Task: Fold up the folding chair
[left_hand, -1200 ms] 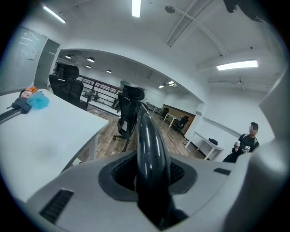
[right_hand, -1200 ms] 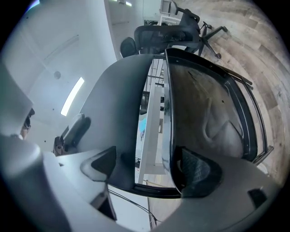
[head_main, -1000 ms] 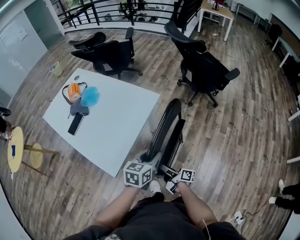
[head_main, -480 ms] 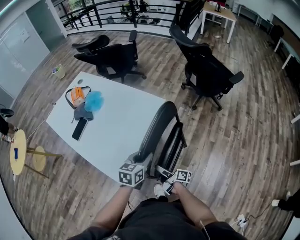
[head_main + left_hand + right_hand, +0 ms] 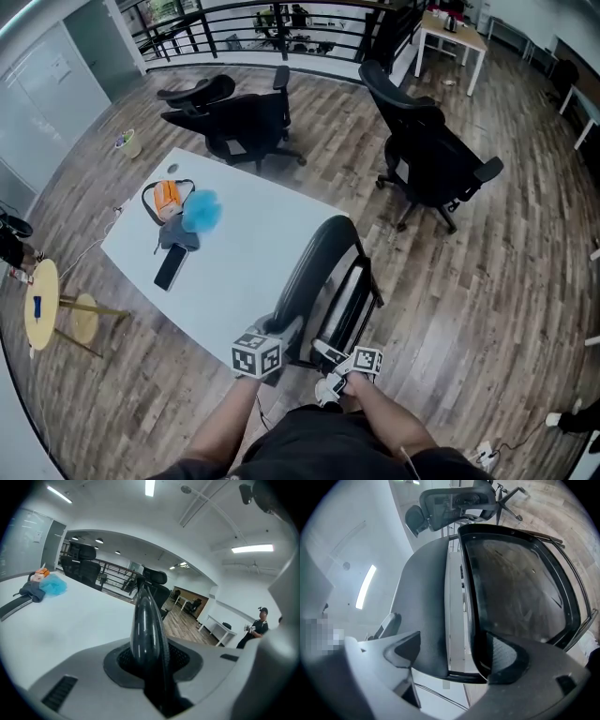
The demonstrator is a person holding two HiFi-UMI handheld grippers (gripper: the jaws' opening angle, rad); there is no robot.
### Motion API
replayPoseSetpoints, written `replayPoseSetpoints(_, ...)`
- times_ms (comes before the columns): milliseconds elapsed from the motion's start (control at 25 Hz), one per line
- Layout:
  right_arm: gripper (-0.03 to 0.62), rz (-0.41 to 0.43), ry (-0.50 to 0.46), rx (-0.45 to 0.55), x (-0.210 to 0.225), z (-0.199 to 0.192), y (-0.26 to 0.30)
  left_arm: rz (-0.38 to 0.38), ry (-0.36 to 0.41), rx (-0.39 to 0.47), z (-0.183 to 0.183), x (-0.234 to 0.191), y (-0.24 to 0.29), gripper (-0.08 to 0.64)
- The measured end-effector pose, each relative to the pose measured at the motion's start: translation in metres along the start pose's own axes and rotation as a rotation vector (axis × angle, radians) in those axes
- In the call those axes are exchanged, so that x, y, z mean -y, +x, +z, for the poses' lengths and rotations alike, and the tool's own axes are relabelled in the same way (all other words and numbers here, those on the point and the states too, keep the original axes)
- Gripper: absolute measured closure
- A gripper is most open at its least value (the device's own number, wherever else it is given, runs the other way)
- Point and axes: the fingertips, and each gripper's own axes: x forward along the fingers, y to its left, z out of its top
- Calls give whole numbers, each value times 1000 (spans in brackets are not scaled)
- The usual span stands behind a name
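The black folding chair stands on edge at the white table's near corner, its seat lying close against its backrest. My left gripper is shut on the glossy rim of the backrest, which runs straight up between its jaws. My right gripper sits low at the chair's near end. One of its jaws lies against the backrest's outer face and the other against the seat's rim, so it clamps both together. A person's forearms reach in from the bottom of the head view.
The white table carries an orange-and-grey bundle, a blue fluffy thing and a black flat device. Two black office chairs stand beyond it. A small round side table is at the left, on wooden flooring.
Both grippers and the chair have shifted left and lower in the head view, toward the table's near corner. Both grips have held.
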Motion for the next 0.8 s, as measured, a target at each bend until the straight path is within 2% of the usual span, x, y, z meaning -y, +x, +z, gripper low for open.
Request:
replayPoseSetpoints(240,158,20,14,-9,-4,1,22,20,0,-20,2,-24,0,463)
replayPoseSetpoints(520,158,13,21,-10,3,2,27,11,6,-17,3,-29,0,466)
replayPoseSetpoints(680,160,3,-28,-50,9,1,22,3,16,-10,3,-29,0,466)
replayPoseSetpoints(800,160,51,-90,-63,-1,5,26,18,39,-14,3,-29,0,466)
